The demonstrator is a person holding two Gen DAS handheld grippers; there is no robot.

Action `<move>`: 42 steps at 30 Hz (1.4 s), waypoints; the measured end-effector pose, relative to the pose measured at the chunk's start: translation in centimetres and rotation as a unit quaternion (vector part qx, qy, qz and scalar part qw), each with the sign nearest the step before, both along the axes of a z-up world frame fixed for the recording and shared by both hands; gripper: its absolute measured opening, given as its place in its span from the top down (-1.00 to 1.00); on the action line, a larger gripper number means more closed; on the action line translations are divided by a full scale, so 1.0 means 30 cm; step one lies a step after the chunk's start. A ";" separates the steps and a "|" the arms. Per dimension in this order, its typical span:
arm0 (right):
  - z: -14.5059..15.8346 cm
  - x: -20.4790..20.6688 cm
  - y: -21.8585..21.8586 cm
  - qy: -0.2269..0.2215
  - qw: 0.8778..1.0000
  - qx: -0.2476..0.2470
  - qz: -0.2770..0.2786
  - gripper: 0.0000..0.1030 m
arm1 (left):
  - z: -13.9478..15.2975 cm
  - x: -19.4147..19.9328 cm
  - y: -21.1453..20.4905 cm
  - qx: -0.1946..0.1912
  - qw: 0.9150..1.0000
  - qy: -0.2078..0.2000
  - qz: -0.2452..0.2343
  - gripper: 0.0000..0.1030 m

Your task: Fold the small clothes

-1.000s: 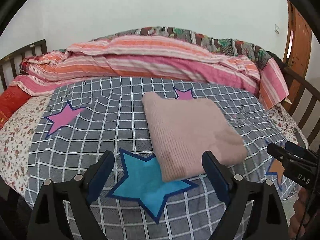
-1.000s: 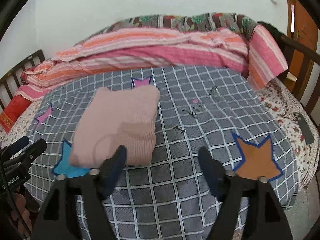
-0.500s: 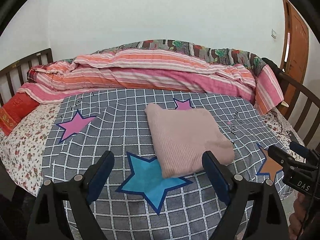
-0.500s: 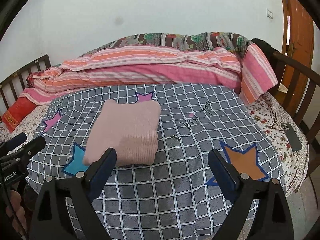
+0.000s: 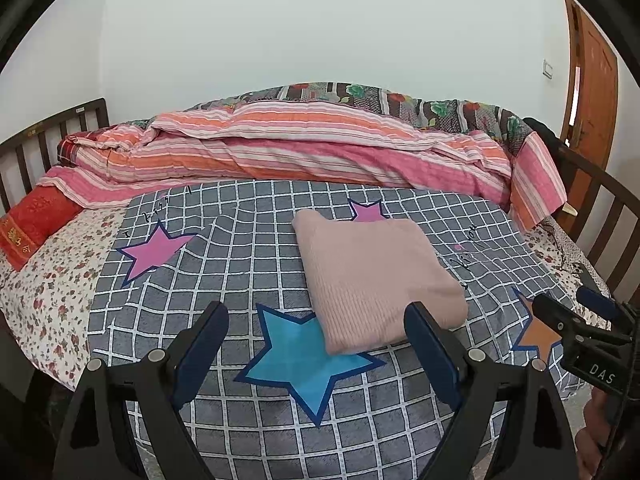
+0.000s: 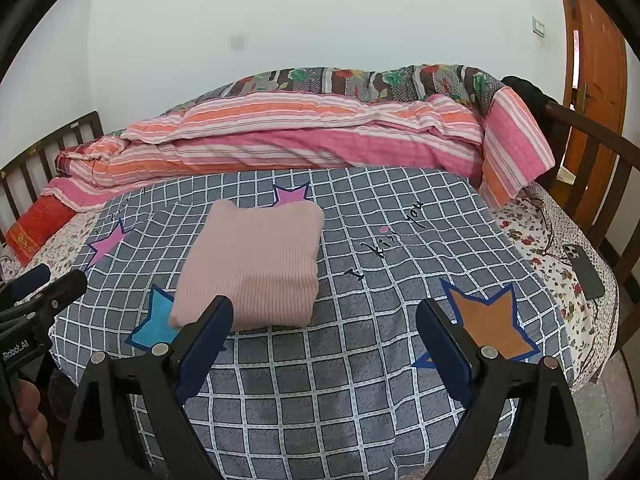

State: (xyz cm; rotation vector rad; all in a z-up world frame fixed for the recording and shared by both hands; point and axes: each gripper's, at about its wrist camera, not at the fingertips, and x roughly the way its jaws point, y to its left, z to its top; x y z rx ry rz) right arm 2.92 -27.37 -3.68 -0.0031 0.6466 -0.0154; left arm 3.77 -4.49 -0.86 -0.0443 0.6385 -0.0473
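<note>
A: Where is the garment?

B: The pink knitted sweater (image 5: 376,280) lies folded into a neat block on the grey checked blanket (image 5: 248,264) that covers the bed (image 6: 560,240). Its near corner overlaps the blue star (image 5: 300,360) printed on the blanket, and its far edge touches a small pink star (image 5: 366,210).

A: And the grippers?

B: The left gripper (image 5: 316,344) has its jaws spread wide with nothing between them, held above the near edge of the blanket, short of the sweater. The right gripper (image 6: 324,332) is also wide apart and empty, held over bare blanket; from its own camera the sweater sits to the left, partly behind its left finger (image 6: 208,328).

A: Anything else on the bed?

B: A striped pink and orange quilt (image 5: 280,152) is bunched along the far side, with a floral patterned cover (image 6: 380,80) behind it. An orange star (image 6: 492,320) is printed near the blanket's right corner. A dark phone (image 6: 586,272) lies on the flowered sheet (image 6: 536,240) by the right rail, and a red cushion (image 5: 36,220) rests at the left end.
</note>
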 end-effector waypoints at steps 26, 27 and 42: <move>0.035 -0.022 0.004 -0.013 1.000 0.015 -0.001 -0.77 | 0.011 -0.009 -0.012 -0.004 1.000 -0.001 0.000 -0.73; 0.034 -0.021 0.004 -0.013 1.000 0.015 -0.001 -0.77 | 0.013 -0.010 -0.014 -0.004 1.000 -0.001 -0.001 -0.73; 0.038 -0.022 0.007 -0.013 1.000 0.016 -0.002 -0.77 | 0.019 -0.010 -0.017 -0.004 1.000 -0.002 0.000 -0.73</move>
